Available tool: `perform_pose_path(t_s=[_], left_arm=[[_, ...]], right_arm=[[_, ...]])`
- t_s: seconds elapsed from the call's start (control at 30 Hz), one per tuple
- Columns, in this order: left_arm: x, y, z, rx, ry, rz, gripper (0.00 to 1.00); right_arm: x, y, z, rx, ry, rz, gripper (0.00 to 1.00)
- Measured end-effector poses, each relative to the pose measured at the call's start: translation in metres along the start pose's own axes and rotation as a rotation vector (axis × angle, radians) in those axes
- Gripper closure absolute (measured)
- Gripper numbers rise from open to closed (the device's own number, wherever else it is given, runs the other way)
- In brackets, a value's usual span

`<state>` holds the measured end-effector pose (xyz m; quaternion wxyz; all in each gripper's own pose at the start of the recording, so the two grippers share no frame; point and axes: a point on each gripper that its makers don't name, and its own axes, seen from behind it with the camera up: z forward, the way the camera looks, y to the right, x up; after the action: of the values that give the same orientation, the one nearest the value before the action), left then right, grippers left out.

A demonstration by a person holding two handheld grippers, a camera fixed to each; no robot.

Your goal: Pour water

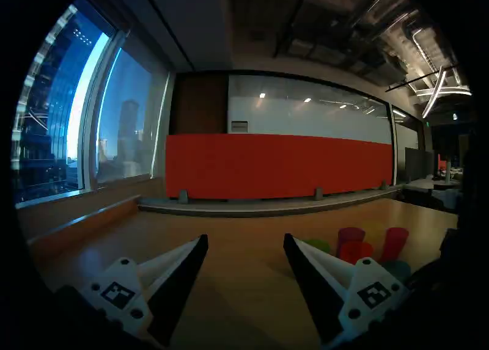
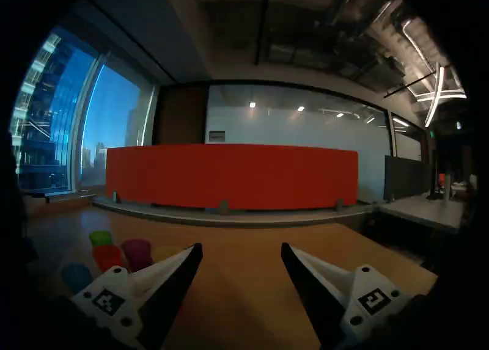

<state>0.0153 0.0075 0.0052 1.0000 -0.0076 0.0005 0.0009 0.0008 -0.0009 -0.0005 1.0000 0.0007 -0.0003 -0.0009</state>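
Left gripper (image 1: 245, 239): white plastic wedge fingers with black inner faces and a square printed marker on each. Jaws released with a wide gap, nothing between them, low over the smooth light-wood tabletop (image 1: 244, 301).

Cluster of small tapered plastic cups (image 1: 356, 250) stands upright on the tabletop, just past this gripper's right finger. It includes a maroon cup (image 1: 350, 233), a pink-red cup (image 1: 396, 239) and a green cup (image 1: 318, 245). Contents cannot be told.

Right gripper (image 2: 241, 247): same build, jaws released and empty. In the right gripper view the cluster sits near its left finger.

Glossy red partition panel (image 1: 275, 167) runs along the tabletop's far edge.
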Motion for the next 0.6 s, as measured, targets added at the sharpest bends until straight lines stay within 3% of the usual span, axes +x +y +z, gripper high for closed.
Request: perform_pose_path(t_s=[0.3, 0.6], left_arm=[[0.045, 0.009, 0.006, -0.037, -0.017, 0.014, 0.08], [0.102, 0.017, 0.012, -0.066, -0.008, 0.006, 0.08]], right_arm=[[0.031, -0.015, -0.001, 0.035, -0.022, -0.042, 0.0], [0.085, -0.019, 0.003, 0.06, -0.025, -0.023, 0.0]])
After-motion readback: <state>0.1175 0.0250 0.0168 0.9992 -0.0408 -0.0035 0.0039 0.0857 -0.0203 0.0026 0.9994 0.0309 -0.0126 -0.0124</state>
